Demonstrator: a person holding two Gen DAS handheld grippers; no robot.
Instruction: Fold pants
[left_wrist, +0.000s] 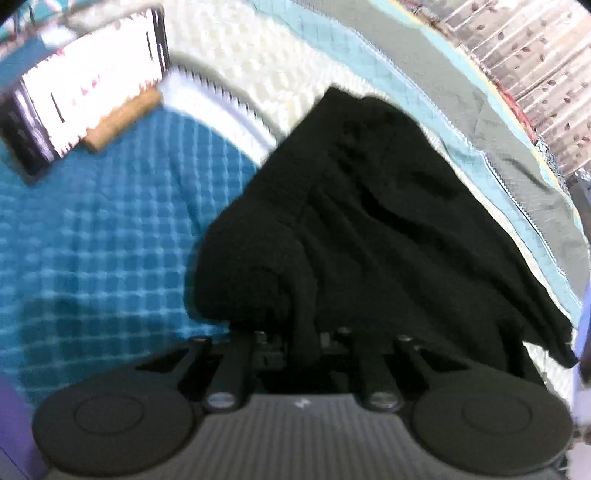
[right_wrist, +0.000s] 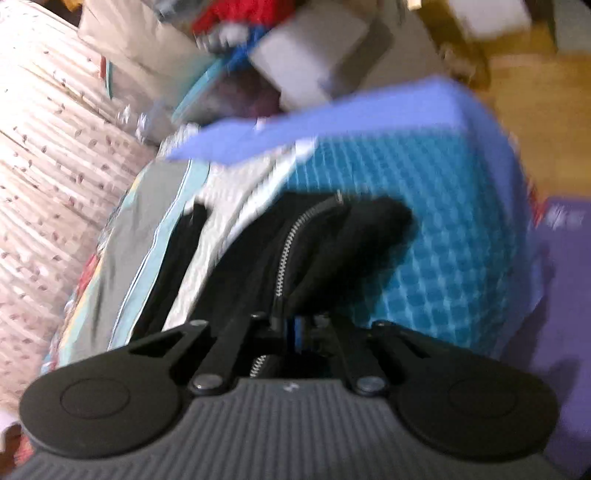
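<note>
The black pants (left_wrist: 369, 221) hang in a bunched drape from my left gripper (left_wrist: 299, 332), which is shut on their near edge above the blue quilted bed cover. In the right wrist view the same pants (right_wrist: 314, 240) show a silver zipper (right_wrist: 286, 251) running up the middle. My right gripper (right_wrist: 295, 325) is shut on the cloth beside the zipper. The fingertips of both grippers are buried in black cloth. Both views are blurred by motion.
A blue waffle quilt (left_wrist: 110, 229) with white and grey borders covers the bed. A white-and-dark patterned box (left_wrist: 88, 92) lies at the far left. Floral curtain or bedding (right_wrist: 48, 147) is at the left, clutter (right_wrist: 295, 55) beyond the bed, wooden floor (right_wrist: 535, 92) at right.
</note>
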